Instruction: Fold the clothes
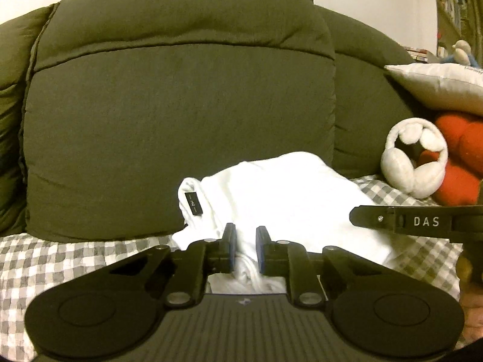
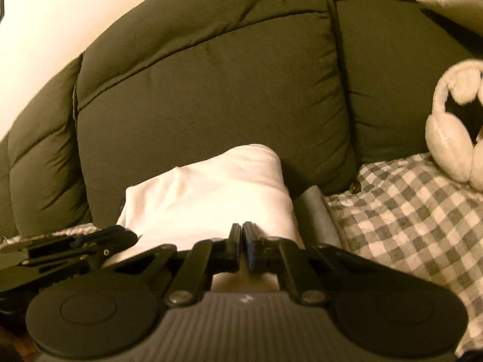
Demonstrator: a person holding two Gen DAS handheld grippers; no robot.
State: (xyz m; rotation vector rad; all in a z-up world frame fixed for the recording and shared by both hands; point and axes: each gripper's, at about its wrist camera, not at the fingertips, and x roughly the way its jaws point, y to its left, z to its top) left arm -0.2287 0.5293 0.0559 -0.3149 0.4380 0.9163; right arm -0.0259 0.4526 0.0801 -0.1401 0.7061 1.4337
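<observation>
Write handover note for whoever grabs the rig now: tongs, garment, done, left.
Left tongs: open, pads either side of a fabric ridge at the near edge of the white cotton garment.
Right tongs: shut at the garment's near edge; whether they pinch cloth cannot be seen.
Garment: partly folded, lying on the grey-and-white checked cover against the dark olive sofa cushion.
Left: finish the fold, flatten.
</observation>
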